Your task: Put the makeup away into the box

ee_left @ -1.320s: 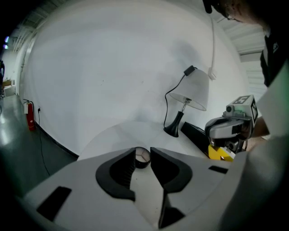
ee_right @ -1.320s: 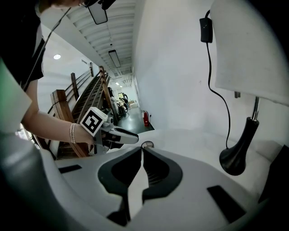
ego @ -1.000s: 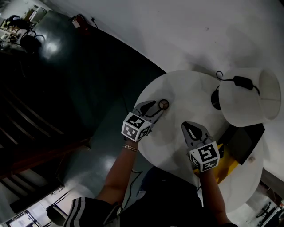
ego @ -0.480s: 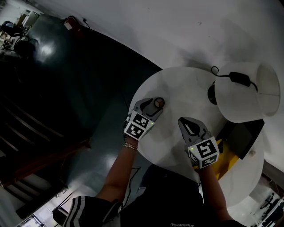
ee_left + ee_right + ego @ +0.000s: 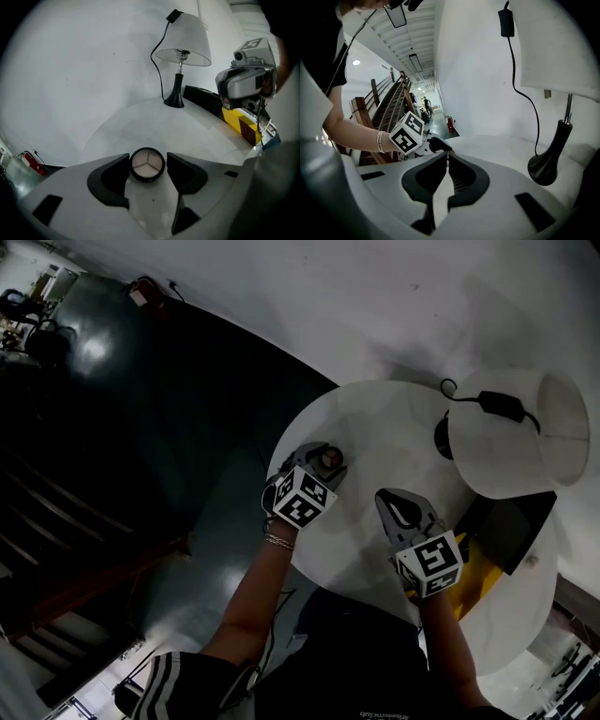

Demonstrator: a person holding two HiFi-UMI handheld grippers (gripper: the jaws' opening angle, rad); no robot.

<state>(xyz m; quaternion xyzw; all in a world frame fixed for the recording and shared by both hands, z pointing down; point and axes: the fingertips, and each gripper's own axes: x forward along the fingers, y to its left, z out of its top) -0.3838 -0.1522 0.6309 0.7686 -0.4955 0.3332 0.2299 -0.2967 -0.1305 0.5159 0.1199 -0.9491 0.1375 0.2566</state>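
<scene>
Left of the lamp [image 5: 183,44], on the white counter [image 5: 154,126], the round compact [image 5: 147,165] sits between my left tongs [image 5: 148,159], which have just been opening wide and aren't gripping it. Nearer the lamp, my right tongs [image 5: 446,154] are closed and empty.

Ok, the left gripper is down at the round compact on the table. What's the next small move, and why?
Probably close the left gripper on the compact. Its jaws have just been opening and now stand wide, one on each side of the compact, which lies flat on the white table; the pads do not seem to press it yet. The right gripper is shut and empty.
</scene>
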